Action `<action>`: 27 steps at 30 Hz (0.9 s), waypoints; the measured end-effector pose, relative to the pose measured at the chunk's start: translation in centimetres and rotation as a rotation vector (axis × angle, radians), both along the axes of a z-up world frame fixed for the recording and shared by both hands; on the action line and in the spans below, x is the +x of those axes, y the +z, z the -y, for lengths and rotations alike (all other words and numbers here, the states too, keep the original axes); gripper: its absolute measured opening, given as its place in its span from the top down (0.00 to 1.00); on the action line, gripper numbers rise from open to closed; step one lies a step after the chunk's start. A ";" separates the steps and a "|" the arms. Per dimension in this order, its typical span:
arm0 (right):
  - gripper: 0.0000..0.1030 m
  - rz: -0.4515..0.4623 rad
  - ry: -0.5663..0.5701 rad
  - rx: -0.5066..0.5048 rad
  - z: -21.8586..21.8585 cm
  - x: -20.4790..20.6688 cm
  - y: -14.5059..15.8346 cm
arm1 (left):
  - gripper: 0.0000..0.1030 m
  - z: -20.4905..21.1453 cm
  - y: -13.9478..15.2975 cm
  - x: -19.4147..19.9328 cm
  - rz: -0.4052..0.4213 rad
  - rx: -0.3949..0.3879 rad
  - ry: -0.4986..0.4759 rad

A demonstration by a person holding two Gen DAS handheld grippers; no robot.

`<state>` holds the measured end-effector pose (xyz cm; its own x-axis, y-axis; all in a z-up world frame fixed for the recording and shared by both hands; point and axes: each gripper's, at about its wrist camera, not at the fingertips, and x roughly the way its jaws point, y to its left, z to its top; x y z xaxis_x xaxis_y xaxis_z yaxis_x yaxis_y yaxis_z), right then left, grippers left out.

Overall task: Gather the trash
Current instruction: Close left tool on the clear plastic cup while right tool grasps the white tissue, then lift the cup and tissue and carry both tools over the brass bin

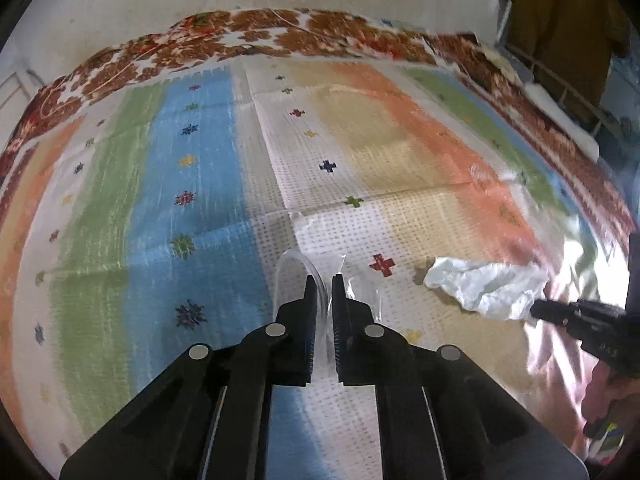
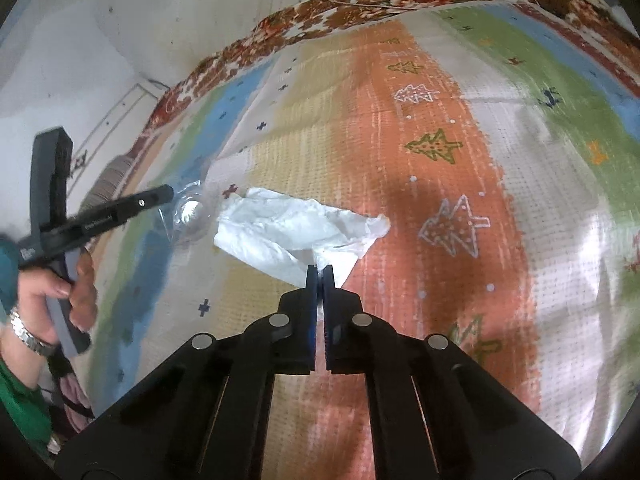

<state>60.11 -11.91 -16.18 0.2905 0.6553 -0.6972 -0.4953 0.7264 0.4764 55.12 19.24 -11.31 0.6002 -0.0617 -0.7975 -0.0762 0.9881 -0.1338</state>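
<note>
Trash here is two pieces, both on the striped mat (image 1: 200,184): a crumpled white tissue (image 2: 288,232) and a clear plastic cup (image 1: 308,280). My right gripper (image 2: 319,272) has its jaws nearly closed on one corner of the tissue, which spreads out ahead of the tips. It looks feather-light and soft; I judge it will drape and may tear if snagged, so a pinch on a thick fold holds best. My left gripper (image 1: 325,282) has narrow jaws clamped on the thin wall of the cup. I expect that wall to be slippery and easily crushed, so the rim is the safest hold. The cup appears empty. I see no bin or bag.
</note>
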 end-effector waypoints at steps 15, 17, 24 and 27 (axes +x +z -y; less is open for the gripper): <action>0.99 0.075 -0.011 -0.007 2.0 -4.0 4.4 | 0.97 1.3 2.8 -7.8 0.017 -0.109 0.177; 0.99 0.100 0.005 -0.029 1.9 -5.1 5.5 | 0.97 1.5 3.4 -8.7 0.015 -0.104 0.181; 0.99 0.160 0.030 -0.064 3.0 -10.0 10.1 | 0.97 2.5 6.1 -14.4 0.022 -0.150 0.221; 0.99 0.207 0.046 -0.099 3.3 -12.6 12.3 | 0.97 3.2 7.0 -17.0 0.022 -0.157 0.229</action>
